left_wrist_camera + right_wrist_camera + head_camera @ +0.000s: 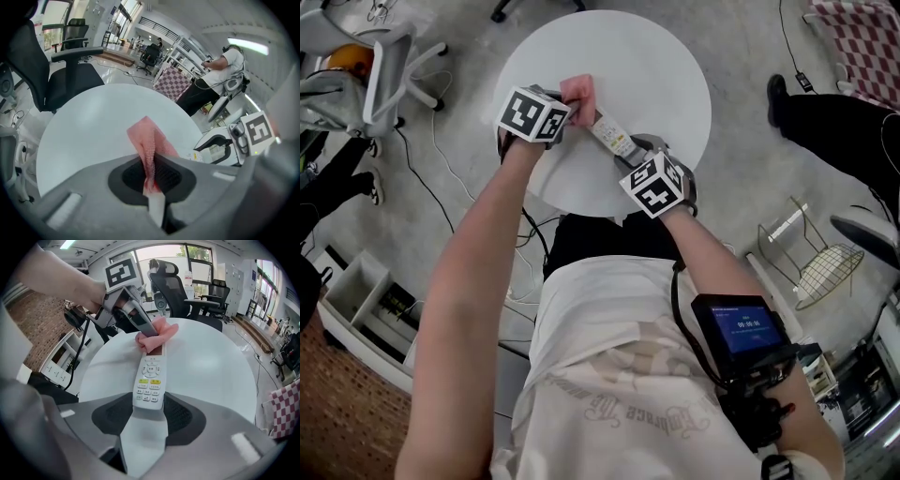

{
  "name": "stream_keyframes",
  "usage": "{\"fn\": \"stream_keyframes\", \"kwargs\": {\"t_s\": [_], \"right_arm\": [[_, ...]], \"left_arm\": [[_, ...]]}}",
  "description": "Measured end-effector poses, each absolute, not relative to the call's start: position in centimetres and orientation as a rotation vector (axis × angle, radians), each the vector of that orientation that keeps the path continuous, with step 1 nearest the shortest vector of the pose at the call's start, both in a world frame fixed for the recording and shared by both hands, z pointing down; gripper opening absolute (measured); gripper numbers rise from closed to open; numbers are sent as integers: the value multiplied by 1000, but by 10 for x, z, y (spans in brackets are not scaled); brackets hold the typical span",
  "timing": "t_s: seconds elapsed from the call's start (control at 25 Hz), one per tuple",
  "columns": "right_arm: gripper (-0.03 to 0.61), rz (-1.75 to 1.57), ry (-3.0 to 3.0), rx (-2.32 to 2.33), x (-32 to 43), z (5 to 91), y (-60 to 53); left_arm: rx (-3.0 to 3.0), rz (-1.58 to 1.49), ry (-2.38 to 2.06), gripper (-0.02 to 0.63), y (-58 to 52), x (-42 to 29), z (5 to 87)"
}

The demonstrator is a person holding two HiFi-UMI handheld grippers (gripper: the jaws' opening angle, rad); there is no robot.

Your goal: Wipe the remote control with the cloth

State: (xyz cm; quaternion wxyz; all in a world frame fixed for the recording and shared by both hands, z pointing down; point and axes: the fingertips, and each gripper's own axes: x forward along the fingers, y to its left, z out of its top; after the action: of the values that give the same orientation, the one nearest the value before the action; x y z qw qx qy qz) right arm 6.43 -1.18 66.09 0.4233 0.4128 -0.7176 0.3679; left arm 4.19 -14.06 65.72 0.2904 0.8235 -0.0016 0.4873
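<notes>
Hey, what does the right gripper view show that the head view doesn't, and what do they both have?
Only the right gripper view plainly shows the keypad of the remote control, two keys yellow, with the right gripper shut on its near end. Only the head view shows the person's white shirt, a blue-screen device at the waist and a wire rack on the floor. Both show the round white table and the left gripper holding the pink cloth on the remote's far end.

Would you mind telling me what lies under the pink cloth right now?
The remote control's far end lies under the cloth and is covered. Part of its screen and its buttons show nearer the right tongs that hold it.
</notes>
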Motion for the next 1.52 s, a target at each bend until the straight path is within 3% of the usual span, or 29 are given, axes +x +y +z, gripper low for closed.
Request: {"fn": "stream_keyframes", "kwargs": {"t_s": [0.4, 0.72, 1.24, 1.52], "right_arm": [[224, 881, -1781, 999, 74, 666, -3], [275, 844, -1785, 998, 69, 656, -6], [259, 832, -1612, 961, 61, 660, -27], [241, 1001, -1637, 1014, 64, 662, -16]], "left_arm": [[2127, 1148, -298, 17, -161, 1, 655], [2113, 914, -420, 17, -118, -32, 620], [1936, 580, -564, 18, -21, -88, 590], [1916, 516, -570, 18, -4, -103, 584]]}}
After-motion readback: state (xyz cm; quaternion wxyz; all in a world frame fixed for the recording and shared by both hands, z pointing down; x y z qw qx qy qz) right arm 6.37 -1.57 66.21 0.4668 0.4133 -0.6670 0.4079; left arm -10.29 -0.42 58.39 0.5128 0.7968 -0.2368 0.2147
